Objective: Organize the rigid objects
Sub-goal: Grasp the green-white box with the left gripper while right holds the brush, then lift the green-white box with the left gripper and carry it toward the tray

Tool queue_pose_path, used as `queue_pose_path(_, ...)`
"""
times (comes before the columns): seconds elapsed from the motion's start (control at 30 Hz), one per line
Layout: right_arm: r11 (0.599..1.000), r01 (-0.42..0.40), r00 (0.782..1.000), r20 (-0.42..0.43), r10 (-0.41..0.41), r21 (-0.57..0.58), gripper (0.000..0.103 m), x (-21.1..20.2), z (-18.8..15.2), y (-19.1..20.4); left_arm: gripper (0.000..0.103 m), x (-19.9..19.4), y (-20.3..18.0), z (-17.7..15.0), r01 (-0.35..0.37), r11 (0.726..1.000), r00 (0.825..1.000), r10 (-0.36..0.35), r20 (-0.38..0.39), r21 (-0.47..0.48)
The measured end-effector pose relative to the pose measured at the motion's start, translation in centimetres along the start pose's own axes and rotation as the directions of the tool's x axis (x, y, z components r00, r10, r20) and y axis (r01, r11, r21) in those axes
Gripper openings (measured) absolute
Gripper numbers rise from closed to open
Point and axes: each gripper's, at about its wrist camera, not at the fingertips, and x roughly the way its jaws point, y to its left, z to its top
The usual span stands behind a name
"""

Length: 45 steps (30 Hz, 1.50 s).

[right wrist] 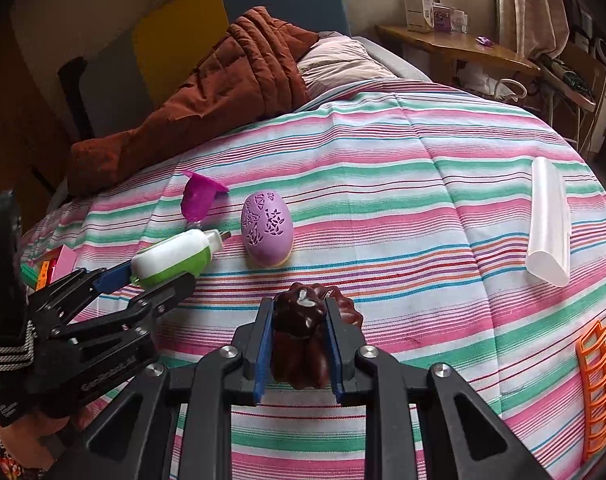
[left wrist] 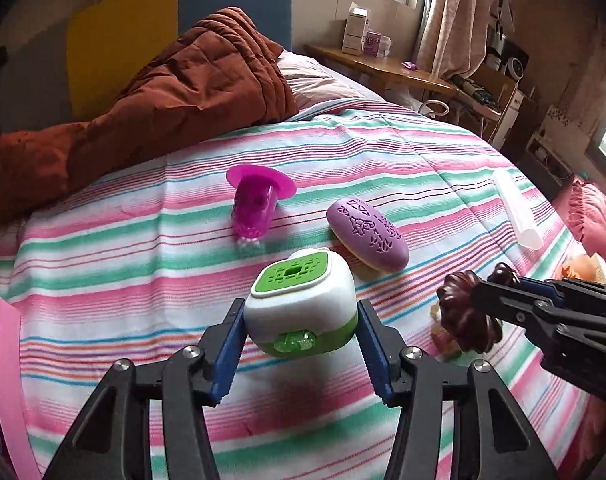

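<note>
While left gripper [left wrist: 301,322] clamps white-green plastic box [left wrist: 301,308] by smooth sides: light, stiff, slippery; right gripper [right wrist: 299,334] pinches brown ridged mould [right wrist: 301,320].

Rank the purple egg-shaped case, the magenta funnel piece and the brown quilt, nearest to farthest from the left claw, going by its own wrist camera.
1. Purple egg-shaped case, just beyond, to the right.
2. Magenta funnel piece, farther back, slightly left.
3. Brown quilt, at the bed's far left.

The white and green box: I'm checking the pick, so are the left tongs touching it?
Touching. The left wrist view shows both blue pads of the left tongs against the sides of the white and green box.
</note>
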Motion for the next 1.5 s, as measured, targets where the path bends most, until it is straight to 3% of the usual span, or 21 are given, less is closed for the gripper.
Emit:
queue_pose_path(0.2, 1.0, 0.002, 1.0, 0.0, -0.002, -0.006, 0.023, 0.0, -0.1, 0.1, 0.054, -3.5, 2.4, -1.5, 0.133, 0.975, 0.991, -0.134, 0.008, -0.176)
queue_pose_path(0.33, 1.0, 0.007, 1.0, 0.001, -0.007, -0.013, 0.023, 0.0, -0.2, 0.2, 0.055, -3.8, 5.1, -2.8, 0.188, 0.908, 0.979, -0.205, -0.007, -0.375)
queue_pose_path(0.4, 1.0, 0.008, 1.0, 0.002, -0.008, -0.016, 0.023, 0.0, -0.2, 0.3, 0.057, -3.5, 6.1, -3.2, 0.174, 0.884, 0.979, -0.204, -0.021, -0.434)
queue_pose_path(0.5, 1.0, 0.008, 1.0, 0.004, -0.008, -0.019, 0.023, 0.0, -0.3, 0.3, 0.06, -3.6, 6.9, -3.6, 0.058, 0.906, 0.995, -0.089, -0.053, -0.42)
queue_pose_path(0.67, 1.0, 0.009, 1.0, 0.005, -0.009, -0.019, 0.023, 0.1, -0.3, 0.3, 0.063, -4.2, 8.8, -3.8, 0.007, 0.889, 0.998, -0.037, -0.057, -0.459)
queue_pose_path(0.83, 1.0, 0.012, 1.0, 0.005, -0.012, -0.022, 0.023, 0.1, -0.3, 0.4, 0.083, -5.0, 8.5, -2.8, -0.074, 0.941, 0.997, 0.077, -0.003, -0.33)
queue_pose_path(0.93, 1.0, 0.011, 1.0, 0.005, -0.011, -0.023, 0.023, 0.1, -0.3, 0.4, 0.083, -3.9, 8.8, -1.7, -0.104, 0.945, 0.995, 0.098, -0.035, -0.311)
queue_pose_path(1.03, 1.0, 0.007, 1.0, 0.004, -0.007, -0.02, 0.023, 0.1, -0.3, 0.3, 0.085, -4.1, 9.0, -0.9, -0.113, 0.947, 0.993, 0.117, -0.006, -0.301)
queue_pose_path(1.07, 1.0, 0.006, 1.0, 0.004, -0.006, -0.018, 0.023, 0.1, -0.3, 0.3, 0.087, -4.2, 8.8, -0.7, -0.122, 0.953, 0.992, 0.128, 0.004, -0.277)
queue_pose_path(1.13, 1.0, 0.004, 1.0, 0.003, -0.003, -0.016, 0.023, 0.2, -0.2, 0.3, 0.103, -4.1, 8.2, -0.3, -0.132, 0.969, 0.99, 0.138, 0.013, -0.211)
queue_pose_path(1.17, 1.0, 0.002, 1.0, 0.003, -0.002, -0.016, 0.023, 0.2, -0.2, 0.3, 0.103, -3.7, 7.9, -0.3, -0.137, 0.976, 0.99, 0.137, -0.011, -0.171)
queue_pose_path(1.23, 1.0, 0.002, 1.0, 0.003, -0.002, -0.017, 0.023, 0.1, -0.2, 0.4, 0.103, -2.8, 7.6, -0.8, -0.099, 0.984, 0.994, 0.093, -0.05, -0.145)
queue_pose_path(1.37, 1.0, -0.006, 1.0, 0.001, 0.006, -0.01, 0.023, 0.1, -0.1, 0.2, 0.095, -2.3, 6.9, -2.6, 0.056, 0.978, 0.993, -0.076, -0.094, -0.199)
queue_pose_path(1.5, 1.0, -0.012, 1.0, 0.0, 0.012, -0.002, 0.023, 0.1, -0.1, 0.1, 0.094, -3.8, 3.8, -4.1, 0.236, 0.966, 0.966, -0.245, -0.08, -0.102)
